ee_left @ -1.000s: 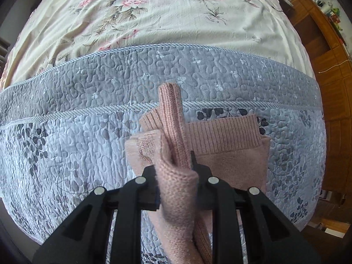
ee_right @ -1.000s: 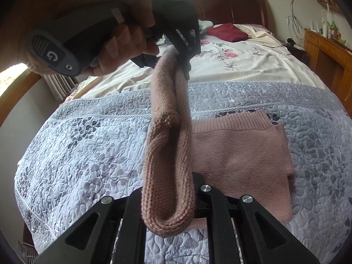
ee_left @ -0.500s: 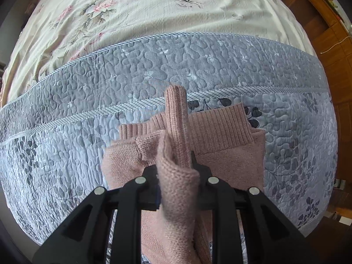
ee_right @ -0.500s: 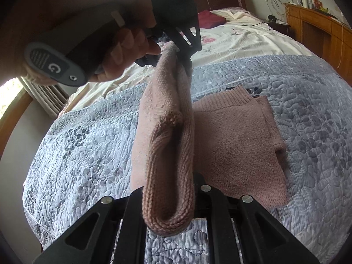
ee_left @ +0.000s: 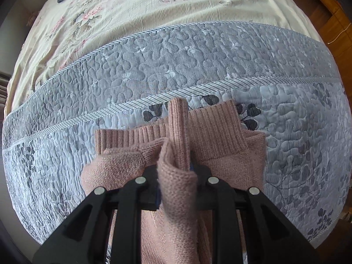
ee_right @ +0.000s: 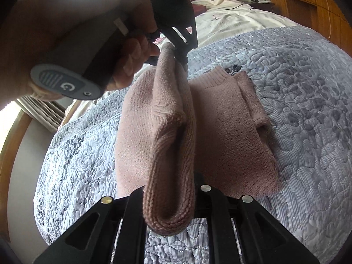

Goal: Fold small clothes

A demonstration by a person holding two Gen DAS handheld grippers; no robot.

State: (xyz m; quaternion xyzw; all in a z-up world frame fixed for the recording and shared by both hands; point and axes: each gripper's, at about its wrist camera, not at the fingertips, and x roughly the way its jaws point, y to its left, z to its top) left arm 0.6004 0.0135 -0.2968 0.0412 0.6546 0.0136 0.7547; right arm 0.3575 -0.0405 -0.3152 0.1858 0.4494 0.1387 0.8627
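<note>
midway: a pink sweater half folded on the bed, one side lifted by both claws.

the left claw (ee_left: 176,171) is clenched on a bunched fold of the pink sweater (ee_right: 231,132) near its ribbed hem (ee_left: 215,127), and the right claw (ee_right: 170,198) is clenched on the same lifted edge nearer the camera. the rest of the sweater lies flat on the grey quilted bedspread (ee_left: 154,66), a sleeve (ee_right: 253,101) already tucked in along its right side. judging by this, the left side fold is under way; laying it down and the final fold across remain.
</note>
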